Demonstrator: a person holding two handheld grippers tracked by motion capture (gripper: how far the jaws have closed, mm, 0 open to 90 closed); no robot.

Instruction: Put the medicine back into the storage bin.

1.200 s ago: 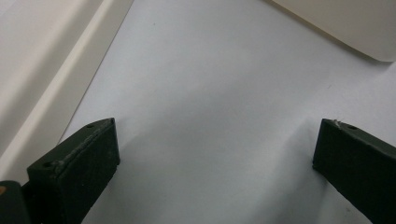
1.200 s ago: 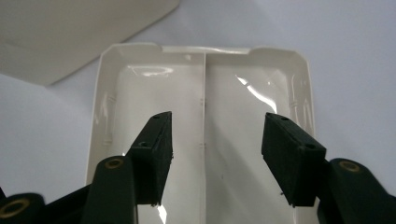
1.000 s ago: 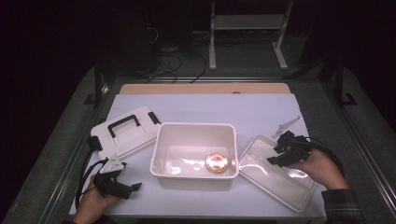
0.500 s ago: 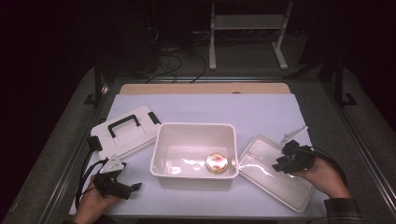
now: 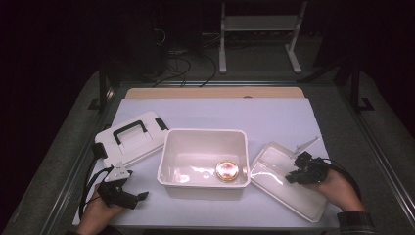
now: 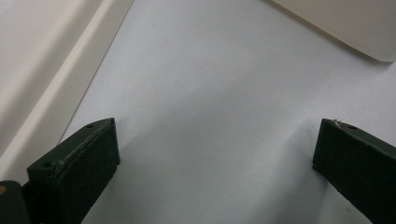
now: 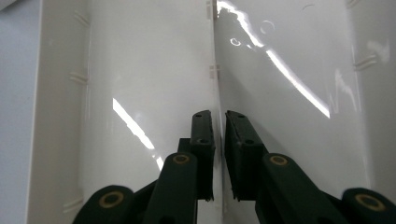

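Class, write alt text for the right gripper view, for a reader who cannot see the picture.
Two black jaws of the right claw stand almost shut on the thin middle rib of a glossy white tray, one jaw on each side; they have just been closing. Bright streaks of light reflect off the tray, and a strip of pale tablecloth shows at the left edge.

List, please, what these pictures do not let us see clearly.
- Round thing in the white bin: high view, glare, too small to identify.
- Divider of the tray: right gripper view, the right tongs cover where they close on it.
- Left tongs: tips cut off by the edge.
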